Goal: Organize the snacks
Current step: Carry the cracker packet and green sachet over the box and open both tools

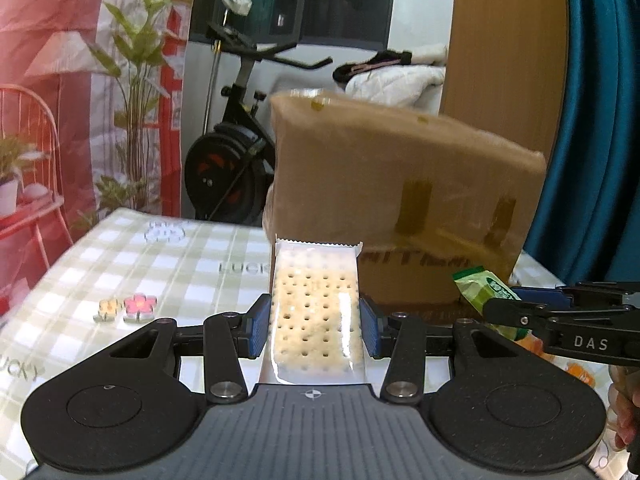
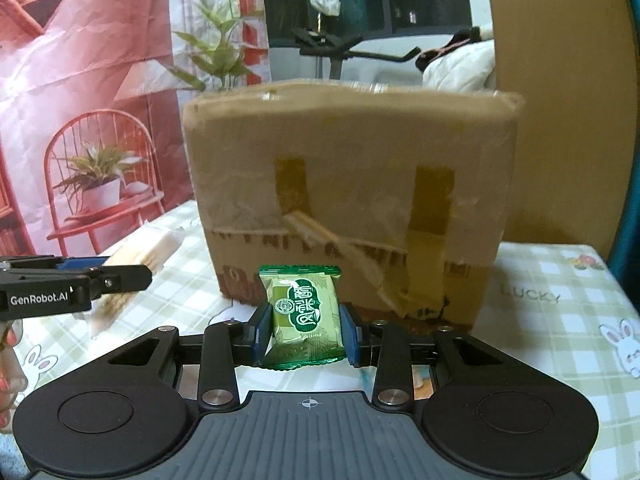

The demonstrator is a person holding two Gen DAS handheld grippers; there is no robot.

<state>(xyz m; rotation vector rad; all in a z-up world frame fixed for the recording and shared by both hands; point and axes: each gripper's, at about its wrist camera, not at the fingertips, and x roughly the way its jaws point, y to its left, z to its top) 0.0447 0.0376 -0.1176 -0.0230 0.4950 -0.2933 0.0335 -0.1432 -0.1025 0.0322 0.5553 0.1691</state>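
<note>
At the lower centre of the left wrist view, the left gripper [image 1: 316,326] pinches a clear-wrapped cracker packet [image 1: 316,312] by its long sides, both blue pads pressed against the wrapper. The packet points away from the camera, its crimped end toward the cardboard box [image 1: 400,184], and is lifted off the checked tablecloth [image 1: 160,272]. Along the right edge of that view, the right gripper [image 1: 516,300] enters from the side with the green snack pouch [image 1: 480,288] between its fingers.

Low in the centre of the right wrist view, the right gripper [image 2: 306,330] is closed on the green snack pouch [image 2: 304,316], which stands upright with its printed face to the camera, clear of the tablecloth [image 2: 560,288]. The taped cardboard box [image 2: 348,184] fills the middle of the frame just beyond it. At the left edge, the left gripper [image 2: 120,276] holds the cracker packet [image 2: 136,260], tilted. Red-nailed fingertips [image 2: 10,364] show in the lower left corner.
</note>
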